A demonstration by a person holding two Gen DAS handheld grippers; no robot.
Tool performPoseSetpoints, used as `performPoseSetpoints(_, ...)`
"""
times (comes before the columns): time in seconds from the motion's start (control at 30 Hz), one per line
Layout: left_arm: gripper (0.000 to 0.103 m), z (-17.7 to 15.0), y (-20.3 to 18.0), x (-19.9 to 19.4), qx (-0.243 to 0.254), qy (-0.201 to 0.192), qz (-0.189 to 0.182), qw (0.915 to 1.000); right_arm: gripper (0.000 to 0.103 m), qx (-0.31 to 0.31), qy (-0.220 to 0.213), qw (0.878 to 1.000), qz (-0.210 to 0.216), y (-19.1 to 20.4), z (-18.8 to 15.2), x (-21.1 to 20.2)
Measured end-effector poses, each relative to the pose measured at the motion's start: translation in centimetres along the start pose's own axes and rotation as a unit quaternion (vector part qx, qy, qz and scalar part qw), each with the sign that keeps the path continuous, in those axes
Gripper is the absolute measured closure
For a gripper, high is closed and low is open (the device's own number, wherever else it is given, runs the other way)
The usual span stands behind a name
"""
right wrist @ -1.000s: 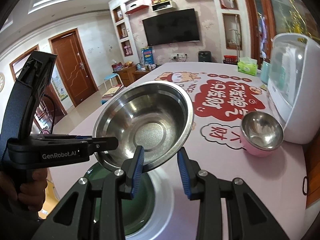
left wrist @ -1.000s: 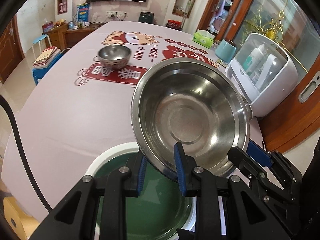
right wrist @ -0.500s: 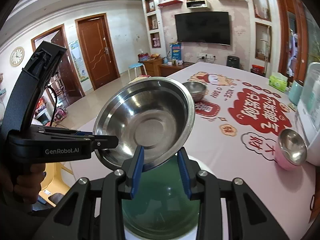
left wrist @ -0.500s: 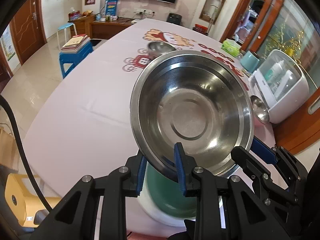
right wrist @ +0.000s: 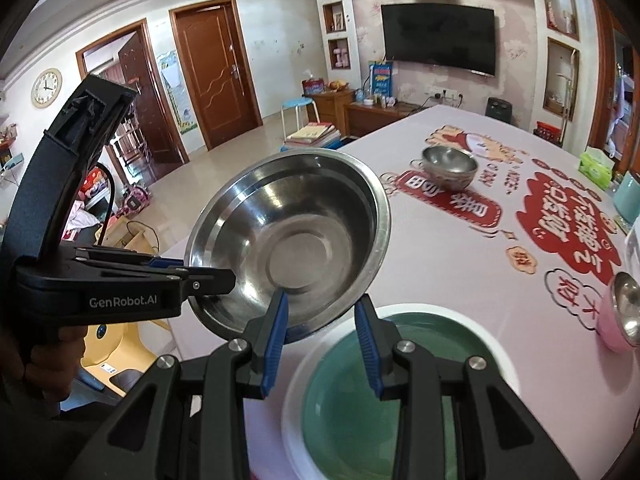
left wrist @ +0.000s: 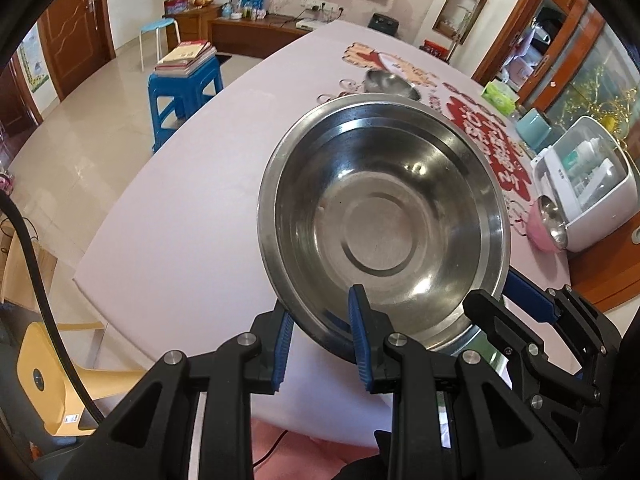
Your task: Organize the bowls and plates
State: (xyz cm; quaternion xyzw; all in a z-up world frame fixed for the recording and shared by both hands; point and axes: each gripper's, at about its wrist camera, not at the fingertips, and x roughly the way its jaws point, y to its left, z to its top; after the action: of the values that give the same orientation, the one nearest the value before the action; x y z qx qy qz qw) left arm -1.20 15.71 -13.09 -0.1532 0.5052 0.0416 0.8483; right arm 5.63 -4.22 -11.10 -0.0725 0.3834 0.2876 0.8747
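A large steel bowl point(left wrist: 384, 224) hangs tilted above the near end of the table, held by both grippers. My left gripper point(left wrist: 320, 332) is shut on its near rim, one blue pad inside and one outside. In the right wrist view the same bowl point(right wrist: 292, 240) has my right gripper point(right wrist: 322, 324) shut on its rim, and the left gripper clamps the bowl's left side. A green plate with a white rim point(right wrist: 400, 380) lies on the table just below and right of the bowl. A small steel bowl point(right wrist: 450, 166) stands further back, and a pink bowl point(right wrist: 622, 316) at the right.
The pink tablecloth point(left wrist: 180, 220) ends close by at the left and front. A white cabinet with bottles point(left wrist: 584, 188), a teal container point(left wrist: 534, 130) and a green tissue box point(left wrist: 498, 96) line the right side. A blue stool with books point(left wrist: 184, 80) and a yellow chair point(left wrist: 52, 380) stand off the table.
Both grippers have carried the steel bowl sideways, away from above the green plate toward the table's near left corner. Both grips look the same as before.
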Motion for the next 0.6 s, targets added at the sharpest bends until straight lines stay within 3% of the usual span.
performPoseSetpoints(0.6,0.077,1.7,5.6,6.1,0.03,0.121,-0.022,0.992,0.067,0.046,0.086,0.994,-0.041,4.5,-0.2,5.3)
